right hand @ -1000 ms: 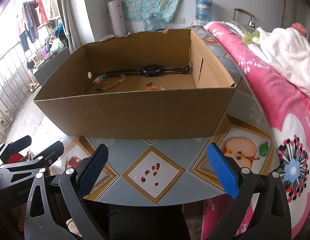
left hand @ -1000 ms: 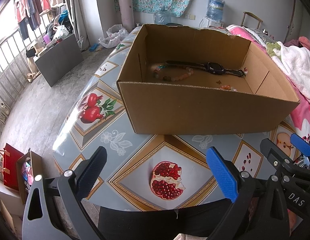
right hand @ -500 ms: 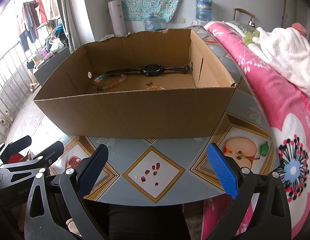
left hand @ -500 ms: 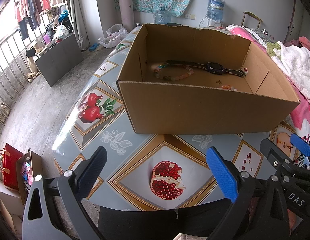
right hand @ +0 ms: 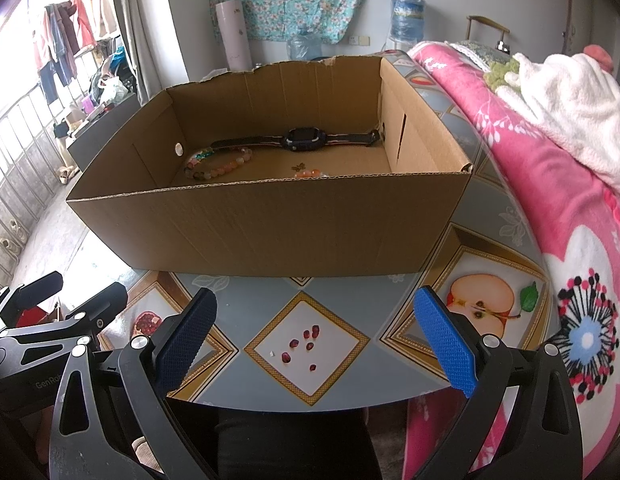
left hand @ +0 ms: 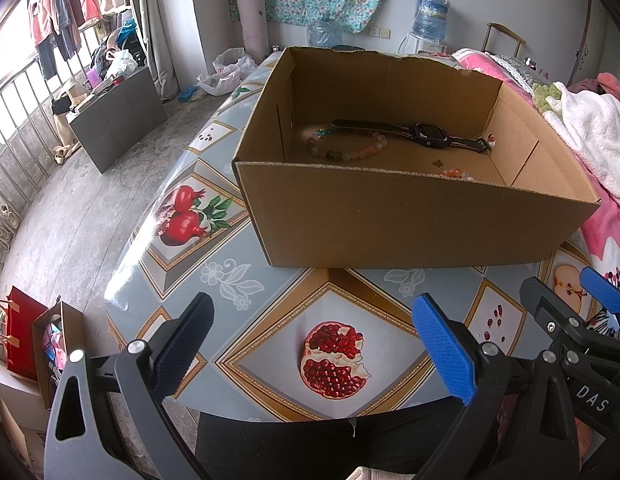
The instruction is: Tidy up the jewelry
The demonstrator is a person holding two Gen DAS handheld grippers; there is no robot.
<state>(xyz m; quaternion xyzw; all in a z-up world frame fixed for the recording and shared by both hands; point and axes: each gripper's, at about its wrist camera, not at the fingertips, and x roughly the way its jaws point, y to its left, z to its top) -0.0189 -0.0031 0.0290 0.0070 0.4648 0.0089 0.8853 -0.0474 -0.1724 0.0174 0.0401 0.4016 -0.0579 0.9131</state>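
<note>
Left wrist view first: the left gripper (left hand: 312,340) hangs over the near table (left hand: 265,312) edge with its blue pads spread wide and nothing between them, facing the cardboard box (left hand: 406,220). Inside on the box floor lie one dark watch (left hand: 428,136), one pastel bead bracelet (left hand: 342,152) partly under its strap, and one orange bead piece (left hand: 456,175) close behind the front wall, mostly hidden. Right wrist view: the right gripper (right hand: 316,338) is likewise released and empty, well short of the box (right hand: 269,224); the same watch (right hand: 303,139), bracelet (right hand: 217,168) and orange beads (right hand: 307,174) show, three pieces in all. Risks seem to be a finger catching the tall front wall and shoving the light box, or snagging strap and bracelet together.
</note>
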